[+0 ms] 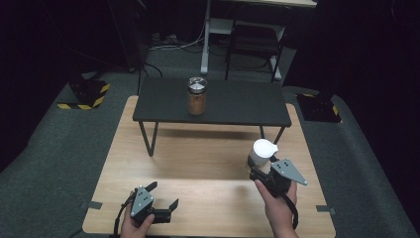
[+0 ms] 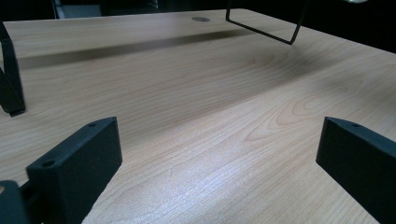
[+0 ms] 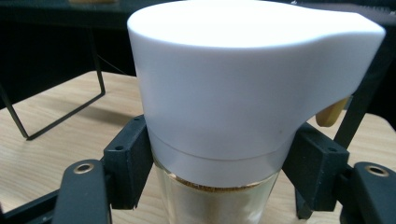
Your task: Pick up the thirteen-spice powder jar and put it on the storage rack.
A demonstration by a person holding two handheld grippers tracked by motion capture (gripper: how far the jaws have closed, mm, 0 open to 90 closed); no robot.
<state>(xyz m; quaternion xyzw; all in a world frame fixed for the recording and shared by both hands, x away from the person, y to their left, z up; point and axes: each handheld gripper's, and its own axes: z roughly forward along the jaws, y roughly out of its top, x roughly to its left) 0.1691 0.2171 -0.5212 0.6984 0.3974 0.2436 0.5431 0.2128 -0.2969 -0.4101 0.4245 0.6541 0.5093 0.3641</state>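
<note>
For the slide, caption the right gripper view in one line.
Right gripper clamps its jaws on a white-capped glass jar of brown powder above the wooden table.

High view: above near side, looking forward-down over light wooden tabletop [image 1: 198,168].
Left gripper view: low, skimming same tabletop [image 2: 196,107].
Right gripper view: close on white-capped glass jar [image 3: 233,93]; tabletop shared.

Two glass jars of brown powder show: one white-capped jar [image 1: 261,152], lower right, one metal-lidded jar [image 1: 196,95], upper centre. One black low bench [image 1: 237,106] stands on one wooden table [image 1: 198,168].
</note>
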